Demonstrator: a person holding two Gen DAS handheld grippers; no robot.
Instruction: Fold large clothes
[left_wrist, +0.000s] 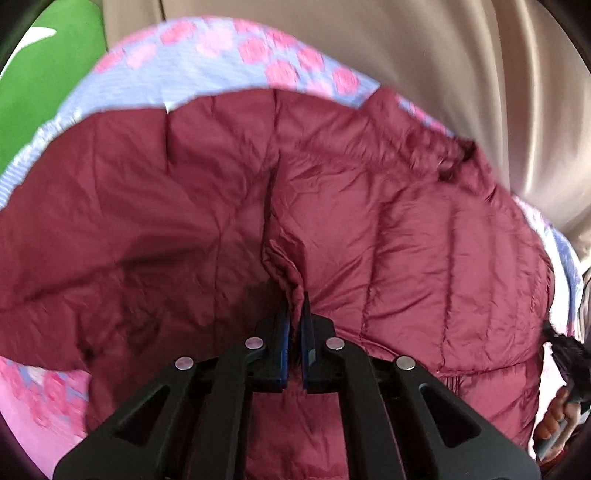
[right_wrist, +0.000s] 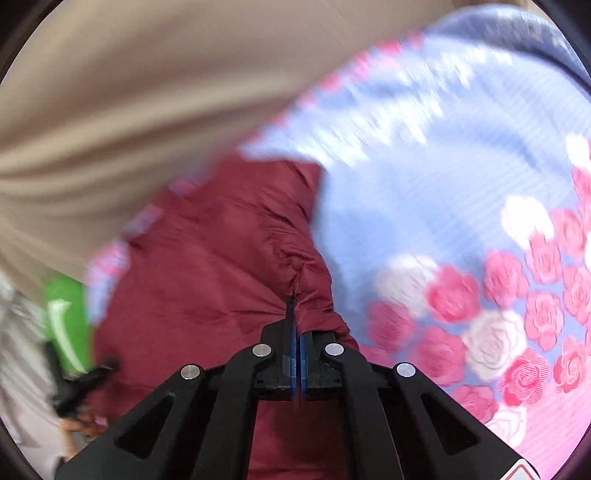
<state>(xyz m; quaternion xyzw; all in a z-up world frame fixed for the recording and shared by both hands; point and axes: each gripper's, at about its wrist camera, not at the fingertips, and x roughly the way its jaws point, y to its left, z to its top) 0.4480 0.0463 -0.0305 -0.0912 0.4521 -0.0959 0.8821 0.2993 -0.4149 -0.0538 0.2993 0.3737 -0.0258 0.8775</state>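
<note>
Both jaws pinched tight: left gripper (left_wrist: 295, 314) on a ridge of the quilted maroon puffer jacket (left_wrist: 406, 229), right gripper (right_wrist: 297, 317) on its gathered edge. Jacket lies spread on the rose-printed blue bedsheet (right_wrist: 443, 206), beige curtain (left_wrist: 461, 74) beyond. Fold underway; next, probably carry both edges across together.

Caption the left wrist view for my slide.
Left claw shut on maroon puffer jacket over rose-print bedsheet.
</note>
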